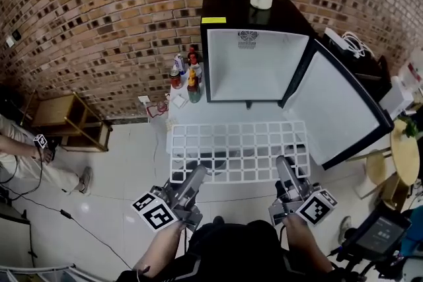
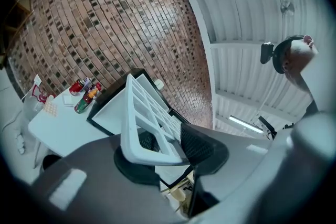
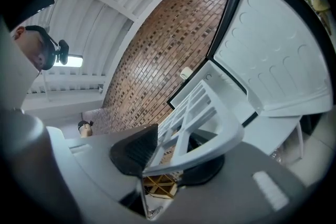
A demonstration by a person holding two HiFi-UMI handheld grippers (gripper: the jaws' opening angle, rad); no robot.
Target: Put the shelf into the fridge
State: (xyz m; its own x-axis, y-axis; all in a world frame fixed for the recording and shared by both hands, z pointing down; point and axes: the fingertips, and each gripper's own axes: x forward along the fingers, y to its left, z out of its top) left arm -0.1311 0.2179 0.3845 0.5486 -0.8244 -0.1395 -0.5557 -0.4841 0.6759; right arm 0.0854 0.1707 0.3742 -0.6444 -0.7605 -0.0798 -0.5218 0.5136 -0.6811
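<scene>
Between both claws, the white grid shelf is hanging flat, just in front of the open fridge and not yet inside. Left claw & right claw are each clamping its near edge, jaws partway closed w/ pads pressing on the rim. Step in hand, prob.: lining it up w/ the cavity. Next move is calling for a level push fwd, both sides even, w/o clipping the door at right.
</scene>
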